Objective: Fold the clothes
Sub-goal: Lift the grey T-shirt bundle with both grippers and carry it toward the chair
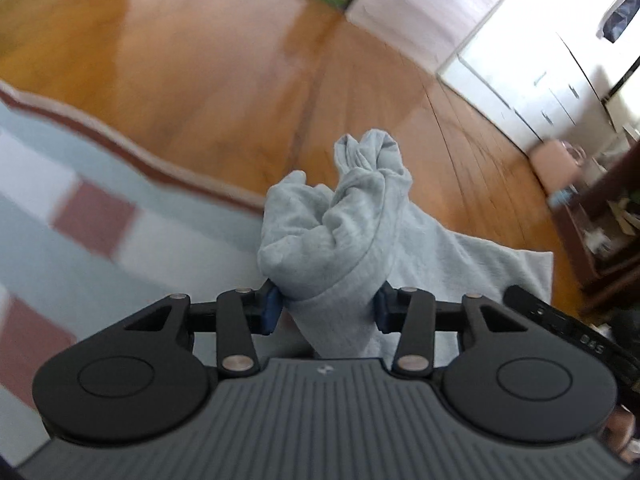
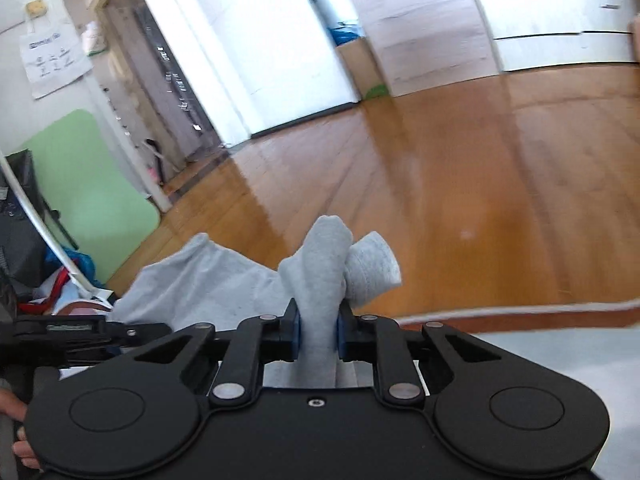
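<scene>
A light grey knit garment is held up between both grippers. My left gripper is shut on a thick bunch of it, which bulges up ahead of the blue pads. The rest of the cloth trails off to the right. My right gripper is shut on another bunched part of the grey garment, and the cloth spreads away to the left. The left gripper's body shows at the left edge of the right wrist view.
A wooden floor stretches ahead. A pale blue rug with red and white squares lies below, its edge also in the right wrist view. White cabinets, a dark shelf, a green mat and clutter stand around.
</scene>
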